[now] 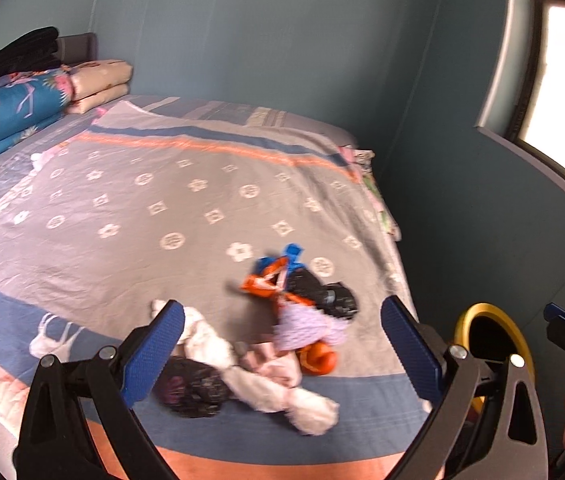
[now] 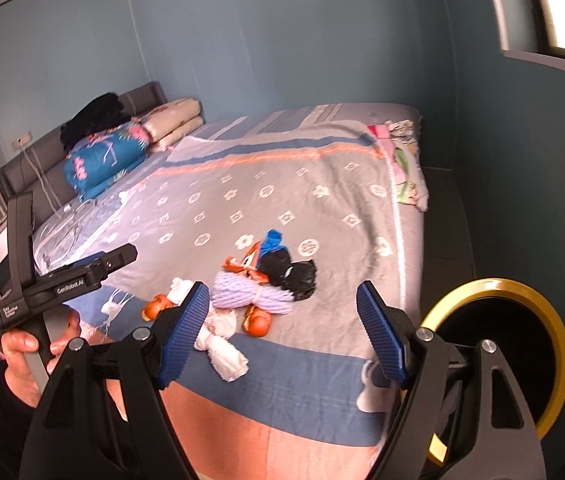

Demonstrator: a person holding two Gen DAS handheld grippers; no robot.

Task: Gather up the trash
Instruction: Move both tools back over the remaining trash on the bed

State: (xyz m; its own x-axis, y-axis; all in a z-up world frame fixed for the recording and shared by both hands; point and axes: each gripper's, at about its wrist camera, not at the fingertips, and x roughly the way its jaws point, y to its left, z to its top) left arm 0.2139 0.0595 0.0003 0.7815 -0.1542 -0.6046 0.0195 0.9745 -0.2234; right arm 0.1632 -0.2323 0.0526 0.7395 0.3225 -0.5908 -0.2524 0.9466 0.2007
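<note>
trash pile (image 1: 282, 332): on bed (image 1: 130, 200), near its foot edge, ahead and below both hand-held grippers. left hand-held gripper (image 1: 282, 344) wide, empty, nearer; right hand-held gripper (image 2: 282, 332) wide, empty. bin (image 2: 502, 360) to the right.

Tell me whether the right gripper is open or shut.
Open. The right gripper has its blue pads spread wide, nothing between them; the trash pile lies on the bed beyond.

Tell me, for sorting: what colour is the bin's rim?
Yellow; the bin shows best in the right wrist view.
</note>
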